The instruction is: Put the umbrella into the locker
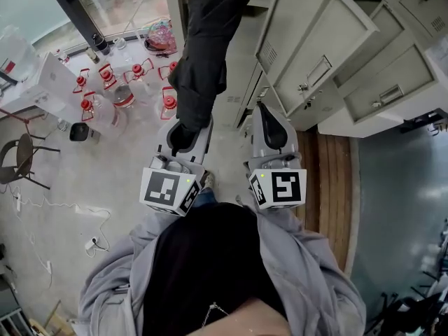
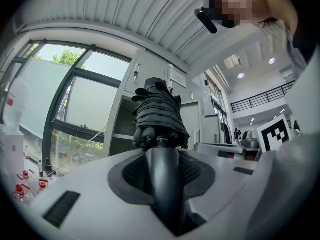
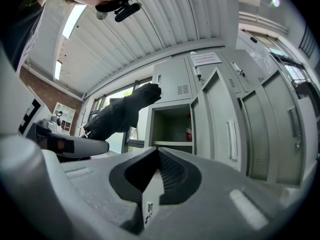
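Note:
A folded black umbrella (image 1: 203,47) sticks out level ahead of me, its handle clamped in my left gripper (image 1: 187,135). In the left gripper view the handle runs between the jaws and the bunched canopy (image 2: 157,111) fills the middle. My right gripper (image 1: 271,133) is beside it, jaws together with nothing in them. The right gripper view shows an open locker compartment (image 3: 172,129) straight ahead, its door (image 3: 220,119) swung to the right, and the umbrella (image 3: 120,114) to its left. The umbrella's tip is close to the locker bank (image 1: 315,40).
Several clear bottles with red caps (image 1: 126,89) stand on the floor by the window at left. A dark chair (image 1: 21,159) and loose cables (image 1: 42,208) lie further left. Grey locker doors (image 1: 378,82) hang open at right above a wooden strip (image 1: 332,180). A red item (image 3: 189,134) sits inside the open compartment.

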